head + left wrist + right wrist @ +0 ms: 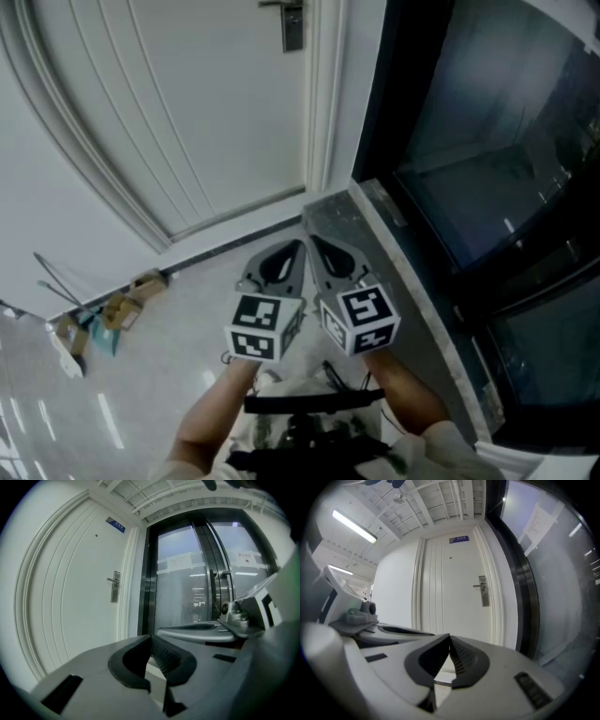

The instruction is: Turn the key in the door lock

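Looking down, I see my two claws side by side, almost touching, in front of the white door (187,112). The left claw (298,249) has its jaws pressed together at the tips. In the left gripper view, the left claw (151,639) has nothing between its dark pads. The right claw (317,246) is the same. In the right gripper view, the right claw (450,638) is squeezed tight and pinches nothing.

Both claws point at the door, tipped a little down, and they do not touch it. The lock plate (292,23) with its handle sits near the door's right edge, well apart from both claws. I see it in the left gripper view (114,587) and the right gripper view (483,591) too. It is too small for me to make out a key.

A little blue sign (459,539) is high on the door. Dark glass (487,141) stands to the right of the door. A grey stone strip (375,234) runs along its foot. Some cardboard bits (112,314) lie on the shiny floor (178,375) at the left.
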